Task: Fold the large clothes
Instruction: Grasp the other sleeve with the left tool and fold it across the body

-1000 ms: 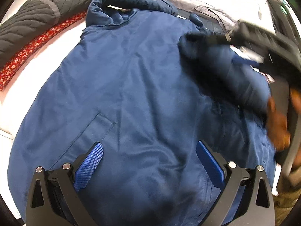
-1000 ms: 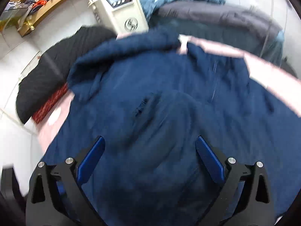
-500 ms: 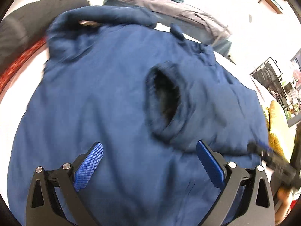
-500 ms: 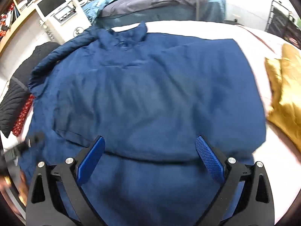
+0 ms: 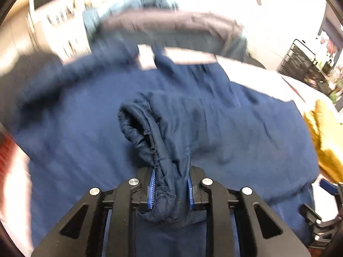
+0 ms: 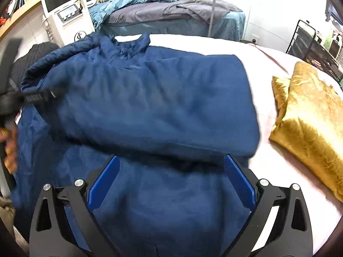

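Sleeve cuff [image 5: 154,141] caught for folding

My left claw [image 5: 170,189] was closing on it; my right claw [image 6: 171,180] hovered open above the jacket [image 6: 150,98].

Left gripper closing on cloth, right gripper spread wide.

My left gripper [image 5: 170,189] points steeply down, its jaws closing with a bunched sleeve cuff [image 5: 150,137] of the blue jacket [image 6: 150,98] pinched between the blue pads [image 5: 152,189]. My right gripper [image 6: 171,182] also tilts steeply down, its jaws wide apart and nothing between the pads, only jacket beneath them. Far off to its left I see my left hand [image 6: 10,147] gripping the other tool's handle, blurred.
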`<state>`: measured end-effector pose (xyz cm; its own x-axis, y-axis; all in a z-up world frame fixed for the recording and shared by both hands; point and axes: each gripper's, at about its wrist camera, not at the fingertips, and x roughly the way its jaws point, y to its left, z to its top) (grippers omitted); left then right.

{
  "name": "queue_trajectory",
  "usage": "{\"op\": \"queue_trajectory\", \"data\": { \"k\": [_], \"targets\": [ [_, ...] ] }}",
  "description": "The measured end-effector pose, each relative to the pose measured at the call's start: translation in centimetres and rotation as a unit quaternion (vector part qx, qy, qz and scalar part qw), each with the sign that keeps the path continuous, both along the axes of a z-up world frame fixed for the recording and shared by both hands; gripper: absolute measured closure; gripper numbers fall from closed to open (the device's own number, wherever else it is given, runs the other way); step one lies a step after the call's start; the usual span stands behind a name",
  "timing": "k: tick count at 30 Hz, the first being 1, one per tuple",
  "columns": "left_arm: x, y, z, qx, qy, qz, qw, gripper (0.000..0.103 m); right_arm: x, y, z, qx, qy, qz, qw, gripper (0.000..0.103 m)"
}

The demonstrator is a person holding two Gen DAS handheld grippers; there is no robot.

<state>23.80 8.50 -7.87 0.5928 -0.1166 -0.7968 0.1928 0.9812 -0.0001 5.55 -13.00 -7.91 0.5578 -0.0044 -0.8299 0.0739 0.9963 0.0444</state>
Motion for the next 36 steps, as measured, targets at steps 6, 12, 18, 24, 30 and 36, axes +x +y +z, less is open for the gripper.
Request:
{"op": "queue_trajectory", "data": {
  "k": [6, 12, 18, 24, 30, 36],
  "targets": [
    [3.0, 0.4, 1.0, 0.047, -0.003, 0.001, 0.9989, 0.074, 1.3, 0.8, 1.6, -0.031, -0.036, 0.007, 0.999, 0.007],
    [3.7, 0.7, -6.5, 0.105, 0.068, 0.026, 0.9918, 0.016, 5.7, 1.8, 0.7, -0.024, -0.007, 0.034, 0.999, 0.007],
    [3.7, 4.0, -8.4, 0.003, 0.102, 0.065, 0.9927, 0.005, 9.4, 1.8, -4.3, -0.013, 0.078, 0.006, 0.997, 0.006],
    [4.6, 2.8, -8.5, 0.034, 0.111, 0.061, 0.9913, 0.005, 9.5, 3.1, -6.4, -0.064, 0.05, -0.003, 0.997, 0.006],
    [4.3, 3.1, -7.8, 0.032, 0.108, 0.045, 0.9926, 0.005, 8.5, 2.9, -5.1, -0.051, 0.056, 0.006, 0.997, 0.006],
    [2.0, 3.8, -6.1, 0.038, 0.078, 0.033, 0.9957, 0.006, 4.0, 2.0, -2.2, 0.004, 0.0, 0.014, 1.0, 0.006]
  ]
}}
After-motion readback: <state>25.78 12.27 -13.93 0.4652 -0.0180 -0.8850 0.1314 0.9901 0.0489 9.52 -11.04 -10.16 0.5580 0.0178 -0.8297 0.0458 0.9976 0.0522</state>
